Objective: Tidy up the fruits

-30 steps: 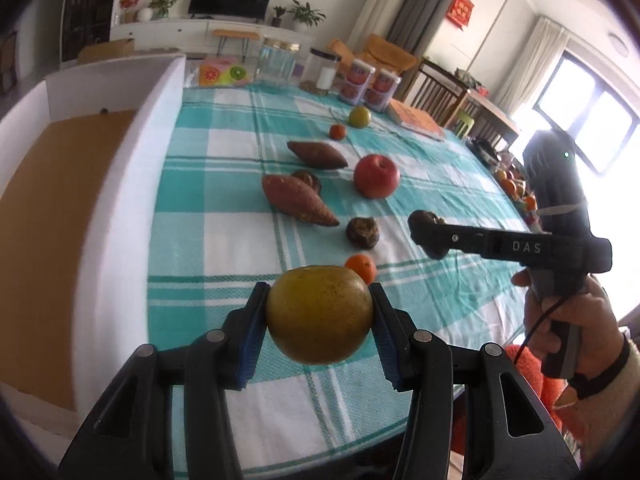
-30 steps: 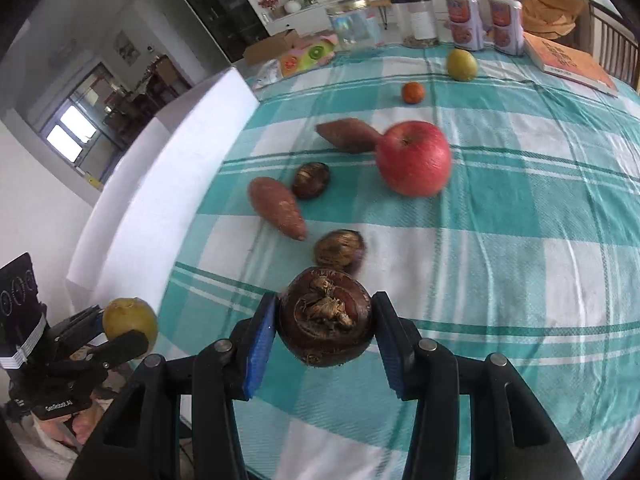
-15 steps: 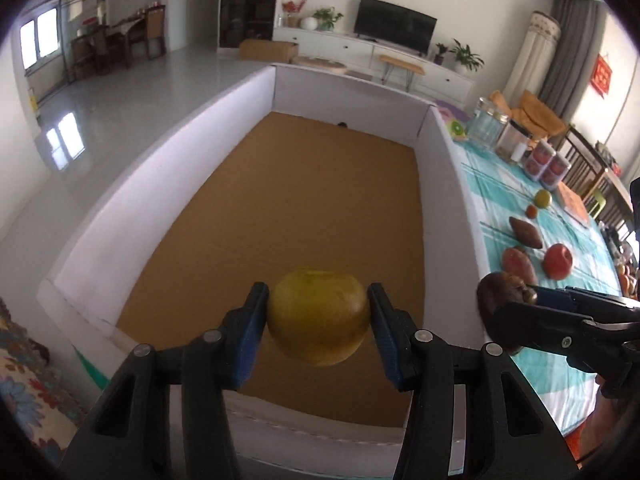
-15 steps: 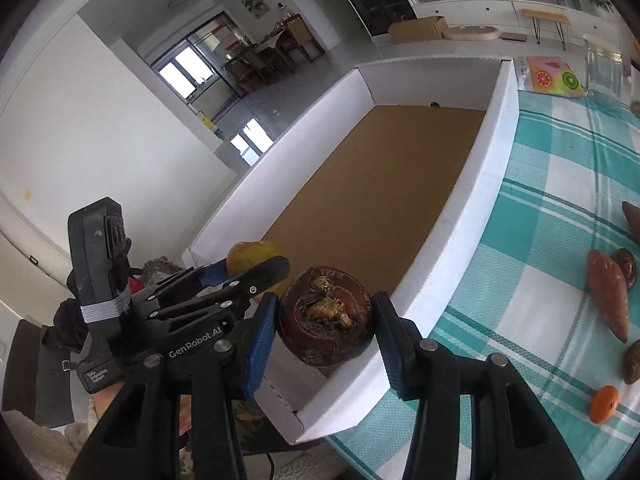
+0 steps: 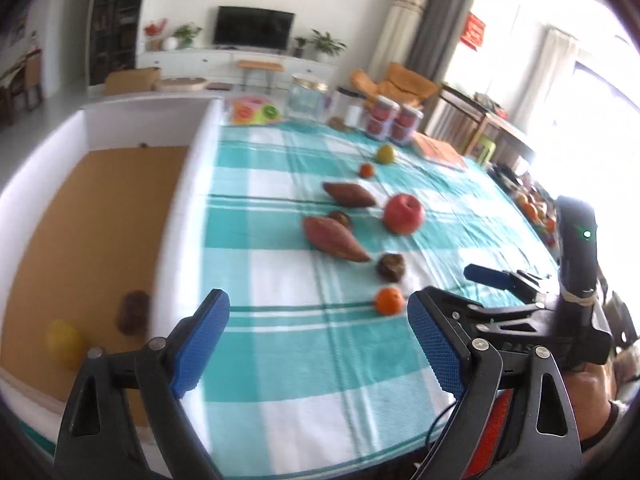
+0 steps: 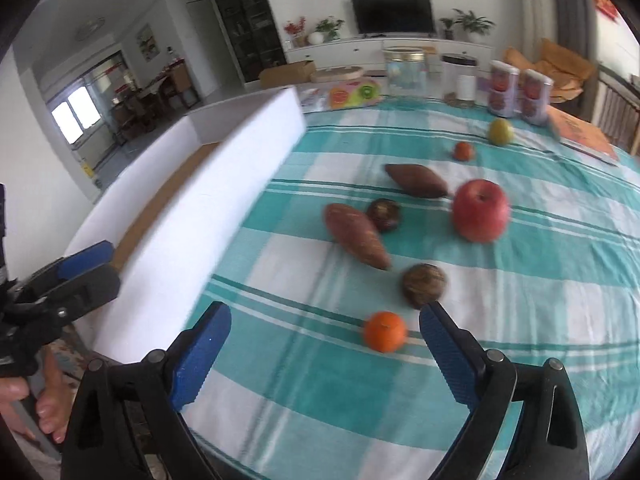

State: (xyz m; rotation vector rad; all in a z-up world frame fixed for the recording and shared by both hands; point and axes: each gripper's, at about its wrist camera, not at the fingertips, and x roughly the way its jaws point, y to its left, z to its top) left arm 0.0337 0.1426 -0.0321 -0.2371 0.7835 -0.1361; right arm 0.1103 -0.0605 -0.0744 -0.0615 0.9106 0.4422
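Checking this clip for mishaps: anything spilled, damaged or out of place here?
Nothing stands out. The yellow fruit and dark round fruit lie inside the white box; the remaining produce sits loosely on the checked tablecloth, none visibly damaged.

Bright living room behind a checked table

White walls all round, with a flat TV point(image 6: 392, 14) on the far one above a long white sideboard point(image 6: 384, 50) that has potted plants point(image 6: 468, 24) and red flowers point(image 6: 294, 28) on top. A tall dark bookcase point(image 6: 244, 20) stands to the left, a dining nook with chairs point(image 6: 160, 88) and a window point(image 6: 76, 114) past it, glossy pale floor. Grey curtains point(image 5: 444, 20) and a big blown-out window point(image 5: 600, 120) on the right, orange cushions point(image 5: 396, 84), a red wall hanging point(image 5: 474, 32). The table wears a teal-and-white tablecloth point(image 5: 280, 360).
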